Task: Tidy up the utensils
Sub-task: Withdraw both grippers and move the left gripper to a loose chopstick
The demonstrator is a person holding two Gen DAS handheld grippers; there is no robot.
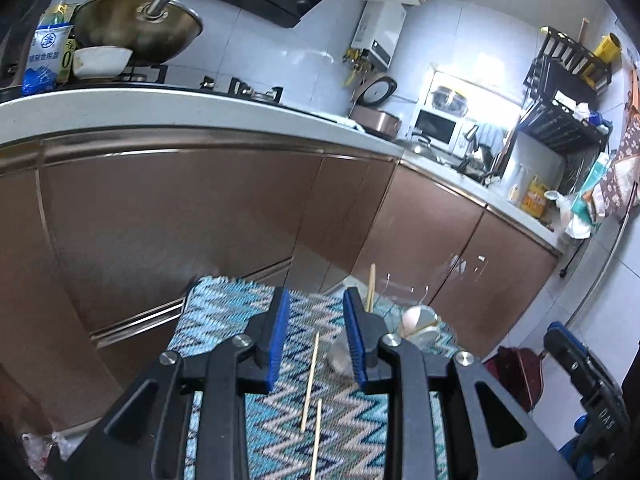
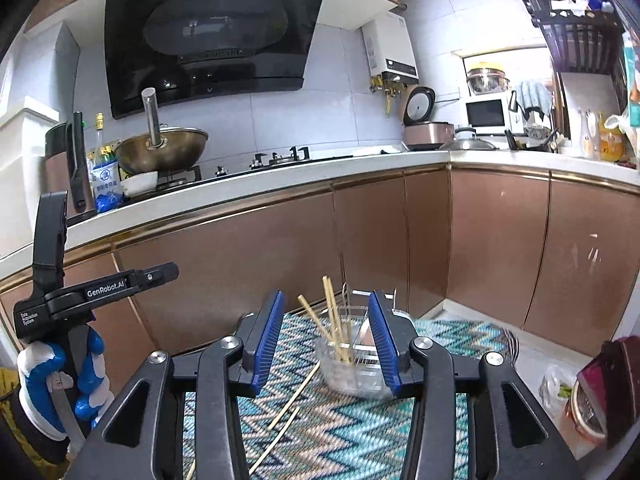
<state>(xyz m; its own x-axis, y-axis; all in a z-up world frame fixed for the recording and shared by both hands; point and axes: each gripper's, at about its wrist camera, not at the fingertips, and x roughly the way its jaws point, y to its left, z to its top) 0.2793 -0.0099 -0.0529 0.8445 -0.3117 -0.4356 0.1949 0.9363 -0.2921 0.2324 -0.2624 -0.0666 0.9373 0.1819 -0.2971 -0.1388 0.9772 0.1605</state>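
Two loose wooden chopsticks [image 1: 310, 384] lie on a blue zigzag cloth [image 1: 224, 312], seen between the fingers of my open, empty left gripper [image 1: 316, 340]. They also show in the right wrist view [image 2: 294, 396]. A clear plastic utensil holder [image 2: 348, 364] stands on the cloth [image 2: 332, 440] with several chopsticks [image 2: 332, 316] upright in it. My right gripper [image 2: 326, 344] is open and empty, above the cloth with the holder between its fingers in view. In the left wrist view, a chopstick [image 1: 371, 286] in the holder and a white spoon [image 1: 414, 318] show past the right finger.
Brown cabinet doors [image 2: 248, 264] stand just behind the cloth, under a white counter [image 2: 280, 184] with a wok [image 2: 164, 150]. The person's gloved left hand with the left gripper [image 2: 60, 320] is at far left. A dark red object [image 2: 608, 384] is at right.
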